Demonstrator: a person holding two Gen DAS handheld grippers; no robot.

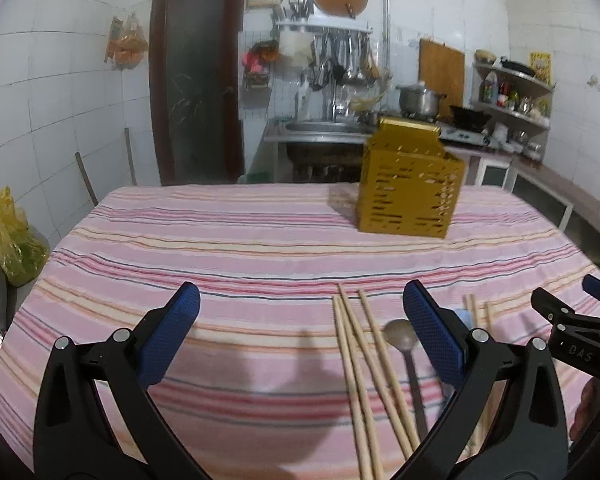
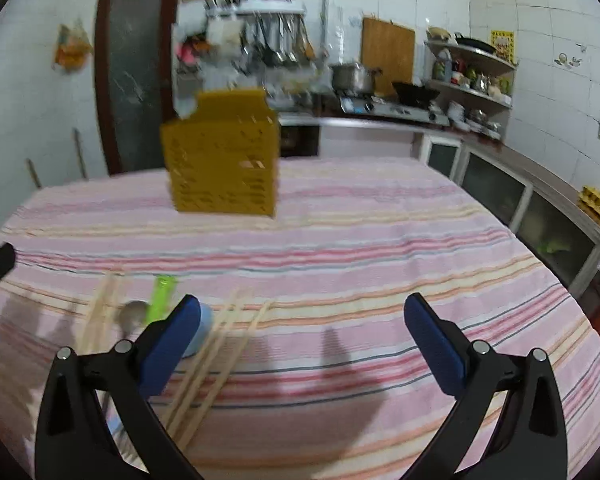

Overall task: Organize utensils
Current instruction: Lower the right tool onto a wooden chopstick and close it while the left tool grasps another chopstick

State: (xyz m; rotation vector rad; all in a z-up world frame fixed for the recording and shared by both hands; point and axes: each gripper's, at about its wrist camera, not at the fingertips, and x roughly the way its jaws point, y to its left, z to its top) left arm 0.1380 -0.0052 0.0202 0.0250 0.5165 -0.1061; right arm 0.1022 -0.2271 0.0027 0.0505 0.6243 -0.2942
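A yellow slotted utensil holder (image 1: 410,184) stands upright at the far side of the striped table; it also shows in the right wrist view (image 2: 224,160). Wooden chopsticks (image 1: 364,360) and a metal spoon (image 1: 400,340) lie near the front edge, just left of my left gripper's right finger. In the right wrist view more chopsticks (image 2: 212,364), the spoon (image 2: 134,316), a green utensil (image 2: 162,294) and a pale blue one (image 2: 198,332) lie by the left finger. My left gripper (image 1: 302,306) is open and empty. My right gripper (image 2: 302,316) is open and empty; it shows at the right edge of the left wrist view (image 1: 572,320).
The table has a pink striped cloth (image 1: 228,248). Behind it are a sink (image 1: 324,130), a stove with pots (image 2: 392,108), shelves (image 2: 472,80) and a dark door (image 1: 198,80). A yellow bag (image 1: 14,240) sits left of the table.
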